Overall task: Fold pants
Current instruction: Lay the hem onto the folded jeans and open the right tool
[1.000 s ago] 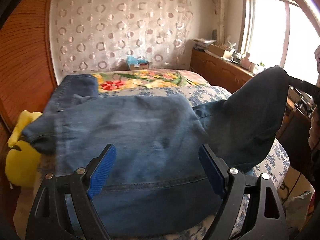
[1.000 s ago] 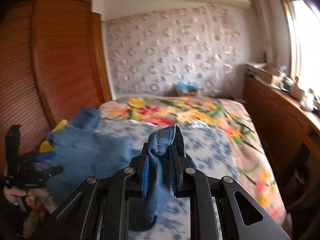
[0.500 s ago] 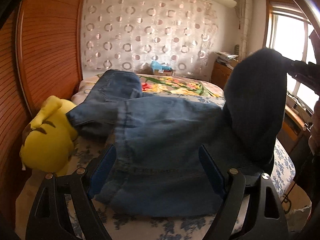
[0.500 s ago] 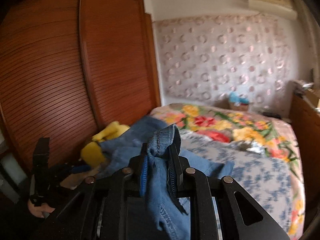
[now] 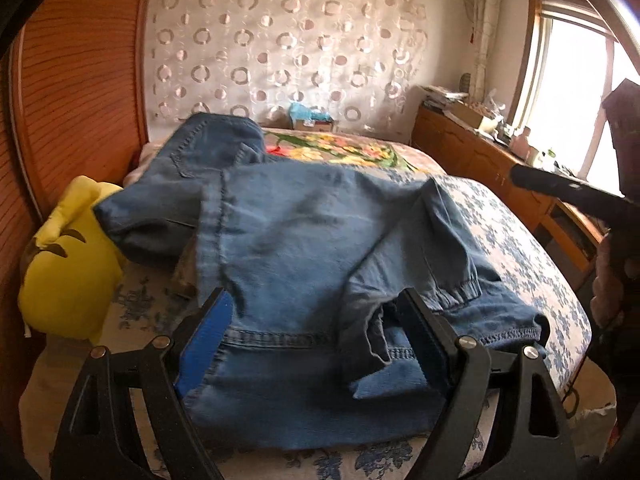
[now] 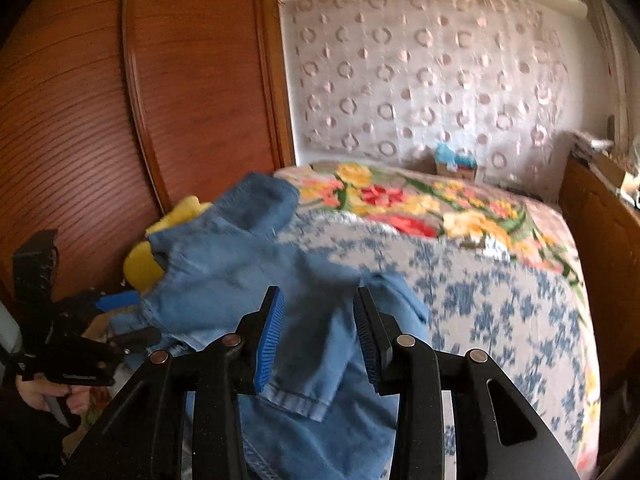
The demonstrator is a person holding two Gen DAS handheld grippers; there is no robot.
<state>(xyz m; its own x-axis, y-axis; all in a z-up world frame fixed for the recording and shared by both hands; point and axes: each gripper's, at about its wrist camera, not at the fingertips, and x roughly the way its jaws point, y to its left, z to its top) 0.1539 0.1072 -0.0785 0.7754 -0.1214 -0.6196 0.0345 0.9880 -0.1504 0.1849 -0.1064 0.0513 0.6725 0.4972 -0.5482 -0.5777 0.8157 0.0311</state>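
On the far left I see a yellow plush toy [image 5: 68, 256] against the wooden wardrobe [image 5: 80, 80], at the left edge of the bed [image 5: 520, 248]. Next to it lie the jeans [image 5: 288, 240], spread over the near part of the blue-flowered cover. Their long axis runs across the bed, left to right, with one end bunched up and pointing toward the far left corner and a leg folded back over the near right. My left gripper [image 5: 316, 336] stands wide open just over the near hem, gripping nothing. My right gripper [image 6: 318, 336] has just been opening; its blue pads now stand apart and clear of the denim fold lying below them.
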